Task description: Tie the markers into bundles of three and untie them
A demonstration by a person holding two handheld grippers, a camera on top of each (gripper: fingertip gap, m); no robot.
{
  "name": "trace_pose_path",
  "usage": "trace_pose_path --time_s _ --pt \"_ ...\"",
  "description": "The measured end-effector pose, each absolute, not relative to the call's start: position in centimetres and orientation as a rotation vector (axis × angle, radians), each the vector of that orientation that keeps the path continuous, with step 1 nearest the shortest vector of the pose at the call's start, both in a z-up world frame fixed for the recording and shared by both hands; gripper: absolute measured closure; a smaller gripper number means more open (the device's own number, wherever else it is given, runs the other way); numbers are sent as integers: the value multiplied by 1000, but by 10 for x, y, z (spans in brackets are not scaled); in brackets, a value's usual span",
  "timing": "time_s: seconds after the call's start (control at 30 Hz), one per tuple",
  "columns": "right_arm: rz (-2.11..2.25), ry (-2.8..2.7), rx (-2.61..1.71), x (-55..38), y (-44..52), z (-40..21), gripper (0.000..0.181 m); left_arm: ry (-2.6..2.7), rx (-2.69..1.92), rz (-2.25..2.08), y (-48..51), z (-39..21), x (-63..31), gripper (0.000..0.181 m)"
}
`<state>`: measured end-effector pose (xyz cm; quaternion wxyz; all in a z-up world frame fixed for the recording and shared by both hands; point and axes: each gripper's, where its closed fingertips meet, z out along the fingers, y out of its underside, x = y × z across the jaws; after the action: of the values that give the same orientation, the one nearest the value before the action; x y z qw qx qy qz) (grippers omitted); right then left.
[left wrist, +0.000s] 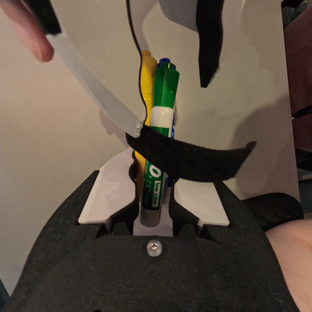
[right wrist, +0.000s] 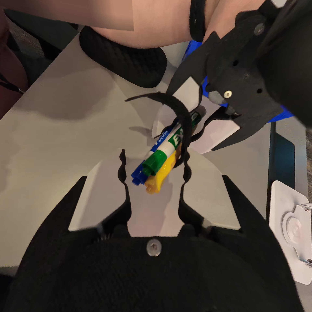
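Note:
Three markers lie side by side as a bundle: green (left wrist: 164, 87), yellow (left wrist: 146, 76) and blue (left wrist: 164, 60). My left gripper (left wrist: 152, 168) is shut on their rear ends. A black hook-and-loop strap (left wrist: 185, 160) lies loosely across the bundle, its right end free. My right gripper (left wrist: 171, 109) is open, and one fingertip (left wrist: 137, 131) touches the strap's left end. In the right wrist view the green (right wrist: 152, 162), yellow (right wrist: 158, 180) and blue (right wrist: 137, 177) caps point between my open right gripper (right wrist: 154, 155). The strap (right wrist: 182, 114) arches over the bundle. My left gripper (right wrist: 175, 131) holds it from the upper right.
The grey table (right wrist: 67, 135) lies under the bundle. A black padded rest (right wrist: 126, 59) sits at the far side under a person's forearm (right wrist: 152, 25). A white plastic mount (right wrist: 290, 228) lies at the right edge, next to a dark flat panel (right wrist: 282, 152).

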<state>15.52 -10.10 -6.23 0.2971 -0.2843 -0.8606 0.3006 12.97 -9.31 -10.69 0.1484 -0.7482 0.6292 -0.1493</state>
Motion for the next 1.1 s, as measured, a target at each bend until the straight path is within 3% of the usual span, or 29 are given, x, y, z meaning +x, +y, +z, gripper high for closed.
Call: trace_pose_path --time_s 0.27,0.83,1.1 --pt "1002 -2122 -757 143 -95 -44 108 1722 -2107 -395 -84 -89 125 143" --pt "1003 -2099 -640 143 -91 -51 104 1683 -2086 -392 -83 -80 126 143" --pt "1017 -2168 -671 142 -88 -77 104 1754 -2237 -279 -89 -104 108 143"
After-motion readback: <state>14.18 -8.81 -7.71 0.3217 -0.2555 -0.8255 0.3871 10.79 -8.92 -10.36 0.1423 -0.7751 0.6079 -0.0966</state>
